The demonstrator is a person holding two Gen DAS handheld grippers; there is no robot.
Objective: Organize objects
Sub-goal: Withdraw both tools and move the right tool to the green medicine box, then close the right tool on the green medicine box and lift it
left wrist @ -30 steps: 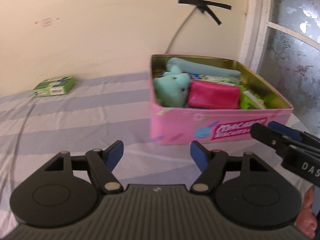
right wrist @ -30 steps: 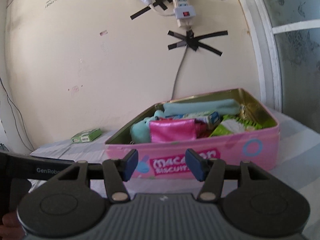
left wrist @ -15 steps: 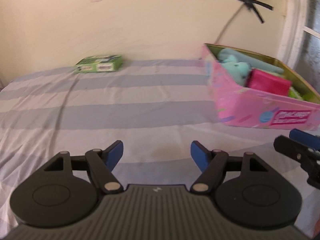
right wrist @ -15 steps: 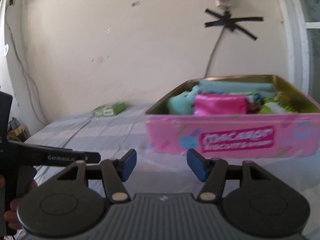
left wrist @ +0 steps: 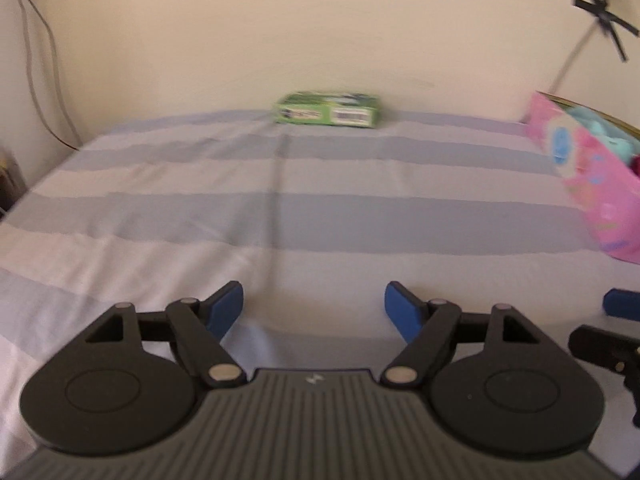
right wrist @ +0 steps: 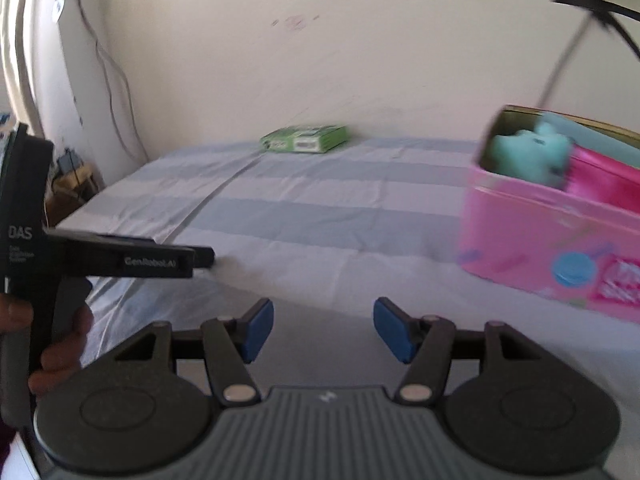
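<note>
A green box (left wrist: 327, 115) lies flat at the far edge of the striped bed, against the wall; it also shows in the right wrist view (right wrist: 305, 139). A pink tin (right wrist: 540, 248) at the right holds a teal plush toy (right wrist: 528, 154) and a magenta pouch (right wrist: 600, 180); its corner shows in the left wrist view (left wrist: 592, 184). My left gripper (left wrist: 314, 306) is open and empty, low over the bed, pointing toward the green box. My right gripper (right wrist: 323, 326) is open and empty, left of the tin.
The bed has a blue and white striped sheet (left wrist: 280, 208). A cable (left wrist: 40, 60) hangs down the wall at the left. Black tape and a cord (right wrist: 576, 20) are on the wall above the tin. The left gripper's body (right wrist: 120, 260) shows in the right wrist view.
Both grippers have swung left, away from the pink tin. The green box has moved to the middle of both views. Both stay open and empty.
</note>
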